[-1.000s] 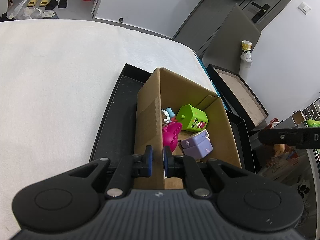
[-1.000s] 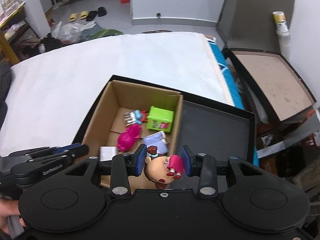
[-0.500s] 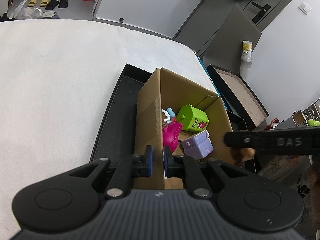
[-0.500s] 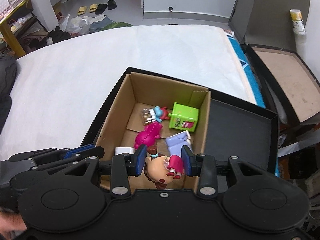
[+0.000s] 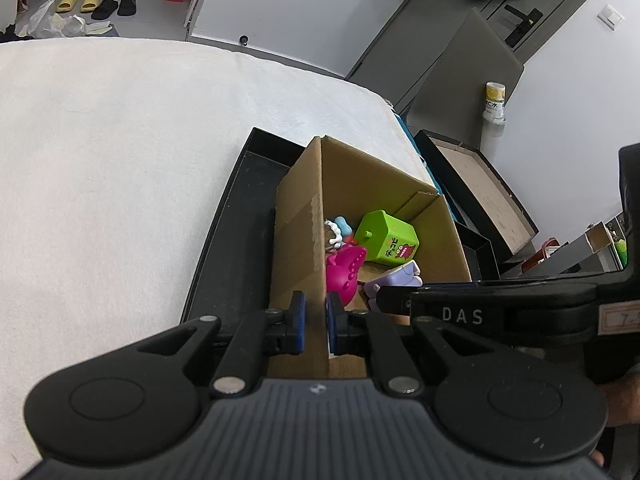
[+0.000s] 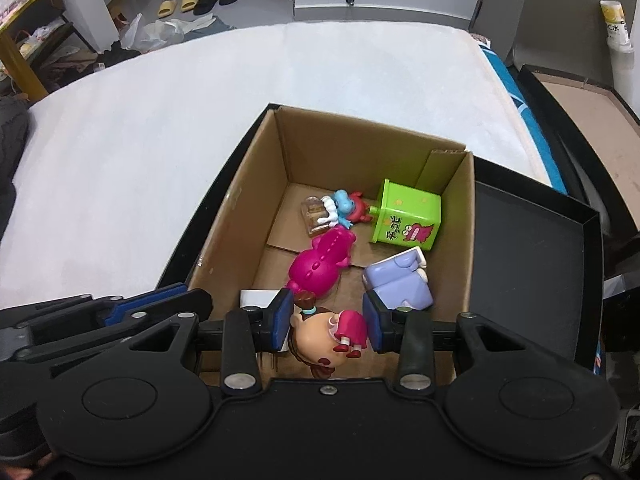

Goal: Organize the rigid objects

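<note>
An open cardboard box (image 6: 240, 216) (image 5: 298, 236) stands in a black tray (image 6: 532, 264) (image 5: 232, 248) on the white bed. Inside lie a green toy block (image 6: 408, 216) (image 5: 386, 236), a magenta toy (image 6: 320, 264) (image 5: 344, 268), a lilac toy (image 6: 400, 284) (image 5: 394, 278) and a small blue-and-red figure (image 6: 344, 208). My left gripper (image 5: 315, 322) is shut on the box's near-left wall. My right gripper (image 6: 327, 326) is shut on a doll figure (image 6: 324, 336) with a big head and pink dress, over the box's near end. In the left wrist view the right gripper's finger crosses from the right.
The white bed cover (image 5: 120, 160) spreads to the left and far side. A second black-rimmed box (image 6: 580, 112) with a brown floor sits off the bed at the right, by a white bottle (image 5: 494, 108). Shoes and bags lie on the floor beyond.
My right gripper has come down and forward with the doll, and now hangs over the box's near end. In the left wrist view it has slid in from the right. The left gripper has kept still.
</note>
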Available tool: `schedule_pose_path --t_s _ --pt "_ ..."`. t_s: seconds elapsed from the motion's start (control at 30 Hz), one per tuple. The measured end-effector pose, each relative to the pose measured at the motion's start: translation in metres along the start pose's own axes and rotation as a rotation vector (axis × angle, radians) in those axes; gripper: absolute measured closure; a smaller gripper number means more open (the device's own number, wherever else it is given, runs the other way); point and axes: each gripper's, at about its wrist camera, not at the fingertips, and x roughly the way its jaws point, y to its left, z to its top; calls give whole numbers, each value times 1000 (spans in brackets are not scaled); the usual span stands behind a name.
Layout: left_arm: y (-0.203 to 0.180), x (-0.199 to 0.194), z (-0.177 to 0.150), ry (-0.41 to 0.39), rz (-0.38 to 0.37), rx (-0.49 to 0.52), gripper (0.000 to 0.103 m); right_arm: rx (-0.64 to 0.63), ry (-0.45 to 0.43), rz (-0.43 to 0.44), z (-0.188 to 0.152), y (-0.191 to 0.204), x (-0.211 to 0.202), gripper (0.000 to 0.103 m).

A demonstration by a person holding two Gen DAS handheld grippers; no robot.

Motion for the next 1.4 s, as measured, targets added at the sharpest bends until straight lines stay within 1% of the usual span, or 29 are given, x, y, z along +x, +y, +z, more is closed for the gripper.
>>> schedule_pose_path --t_s 0.13,0.4,0.53,0.57,0.63,0.77,0.8,0.87,0.9,1.07,1.13,1.17,1.23,1.27,1.3,1.4 --pt "-1 1 1 -1 4 4 93 10 -11 0 0 -3 0 65" --pt "-1 1 1 5 8 0 93 52 -59 20 -5 -17 -24 65" --pt "-1 -7 3 12 15 -9 92 67 -78 31 -9 -22 -35 62" --pt "-3 -11 3 4 22 1 92 71 -82 32 -11 -23 -37 59" --pt "-5 -19 4 -10 45 13 92 77 -96 34 -14 -26 -44 57" --pt "-5 -27 7 -11 66 11 92 93 -124 39 -19 -35 -60 44" --pt "-5 -29 8 -13 75 13 89 100 -133 37 -21 -37 -65 41" --pt "-8 -34 9 -15 97 16 89 117 -151 41 -25 -43 -74 38" --pt "-10 -38 10 -15 106 12 89 125 -159 45 -27 -47 -79 35" --pt "-28 -56 14 -30 111 56 87 158 -207 38 -39 -63 -103 23" --pt "-36 -65 15 -28 105 67 83 175 -225 39 -44 -72 -113 18" --pt "-40 -69 16 -30 102 74 78 185 -233 39 -47 -75 -117 17" --pt "-48 -78 16 -32 97 92 67 204 -246 31 -53 -83 -125 17" --pt "-53 -82 16 -32 95 98 60 214 -252 26 -55 -86 -130 17" --pt "-57 -87 16 -32 87 99 55 221 -257 26 -58 -89 -133 17" --pt "-69 -101 14 -33 69 116 49 246 -280 27 -66 -95 -146 17"
